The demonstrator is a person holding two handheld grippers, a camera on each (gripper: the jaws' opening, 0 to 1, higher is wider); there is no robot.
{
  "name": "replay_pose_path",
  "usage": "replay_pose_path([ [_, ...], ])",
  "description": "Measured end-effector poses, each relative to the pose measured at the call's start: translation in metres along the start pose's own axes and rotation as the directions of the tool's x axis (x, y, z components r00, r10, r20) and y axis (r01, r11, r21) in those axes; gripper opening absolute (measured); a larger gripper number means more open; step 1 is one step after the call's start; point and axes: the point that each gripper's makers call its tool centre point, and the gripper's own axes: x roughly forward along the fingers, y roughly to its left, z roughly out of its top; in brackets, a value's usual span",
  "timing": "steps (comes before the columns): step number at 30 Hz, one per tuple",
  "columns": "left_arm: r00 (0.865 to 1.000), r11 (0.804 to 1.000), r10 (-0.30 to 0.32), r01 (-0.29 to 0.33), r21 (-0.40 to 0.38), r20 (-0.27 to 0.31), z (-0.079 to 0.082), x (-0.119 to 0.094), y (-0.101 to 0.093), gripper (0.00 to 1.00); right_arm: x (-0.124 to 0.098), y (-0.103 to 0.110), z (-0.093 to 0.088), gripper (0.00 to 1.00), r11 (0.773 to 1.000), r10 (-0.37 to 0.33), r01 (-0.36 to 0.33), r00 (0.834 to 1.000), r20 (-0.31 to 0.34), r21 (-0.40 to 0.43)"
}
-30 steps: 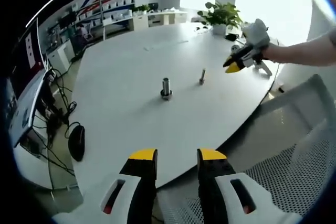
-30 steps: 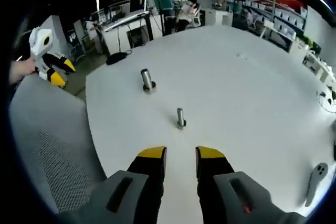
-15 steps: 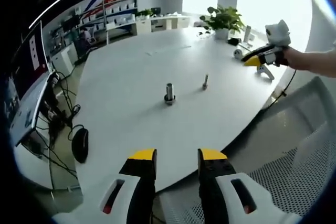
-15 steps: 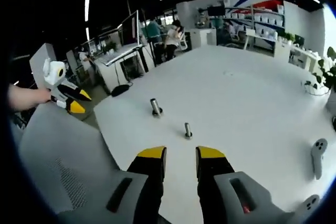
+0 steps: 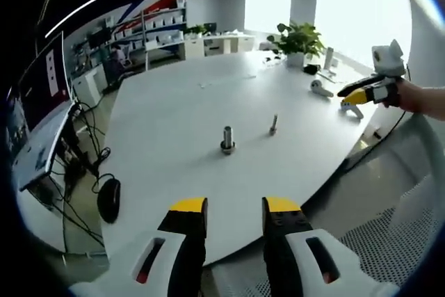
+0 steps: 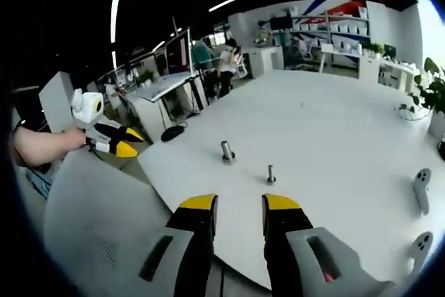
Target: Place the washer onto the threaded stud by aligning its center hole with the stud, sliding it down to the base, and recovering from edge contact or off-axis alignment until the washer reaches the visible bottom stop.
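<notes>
Left gripper view, smooth white table (image 5: 174, 116), metal threaded stud (image 5: 273, 124)

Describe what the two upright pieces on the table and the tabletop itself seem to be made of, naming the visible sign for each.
The thicker post looks like metal: grey, with a pale sheen along its side. The thinner stud is likewise grey and probably steel; it is too small to make out threads. The tabletop looks like smooth white laminate or painted board, matte with soft window glare.

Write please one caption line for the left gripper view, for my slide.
Left gripper, jaws apart and empty, faces a white round table with two small upright metal studs.
</notes>
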Motion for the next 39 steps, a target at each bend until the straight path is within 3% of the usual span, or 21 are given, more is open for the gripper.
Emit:
replay_pose_path([
  [5, 1.000, 1.000, 0.017, -0.017, -0.008, 0.019, 0.003, -0.003, 0.002, 0.29, -0.017, 0.006, -0.001, 0.29, 0.999, -0.030, 0.029, 0.999, 0.032, 0.023],
  [8, 1.000, 1.000, 0.020, -0.019, -0.012, 0.023, 0.002, -0.003, 0.004, 0.29, -0.019, 0.014, -0.010, 0.30, 0.999, -0.033, 0.033, 0.999, 0.013, 0.030],
  [12, 0.999, 1.000, 0.009, -0.009, -0.015, 0.032, 0.004, -0.003, 0.001, 0.29, -0.019, 0.026, -0.019, 0.30, 0.999, -0.032, 0.032, 0.999, -0.002, -0.042],
  [16, 0.999, 0.999, 0.025, -0.024, -0.033, 0.036, 0.003, -0.004, 0.005, 0.30, -0.019, 0.025, -0.021, 0.29, 0.996, -0.054, 0.054, 0.999, 0.001, -0.065],
  [19, 0.998, 0.998, 0.032, -0.030, -0.051, 0.049, 0.005, -0.006, 0.007, 0.31, -0.021, 0.017, -0.013, 0.30, 0.994, -0.079, 0.083, 0.996, 0.052, -0.065],
  [26, 0.997, 0.998, 0.033, -0.030, -0.052, 0.065, 0.008, -0.005, 0.008, 0.30, -0.020, 0.010, -0.016, 0.37, 0.994, -0.102, 0.104, 0.993, 0.055, -0.028],
  [30, 0.995, 0.995, 0.039, -0.030, -0.093, 0.097, 0.012, -0.008, 0.014, 0.30, -0.014, 0.015, -0.027, 0.37, 0.996, -0.078, 0.078, 0.997, 0.000, -0.029],
  [36, 0.997, 0.999, 0.032, -0.029, -0.046, 0.064, 0.010, -0.003, 0.007, 0.30, -0.016, 0.014, -0.025, 0.37, 0.993, -0.091, 0.091, 0.996, 0.003, -0.069],
  [39, 0.998, 0.999, 0.031, -0.028, -0.047, 0.060, 0.009, -0.004, 0.008, 0.30, -0.017, 0.012, -0.025, 0.37, 0.994, -0.102, 0.103, 0.995, 0.011, -0.047],
])
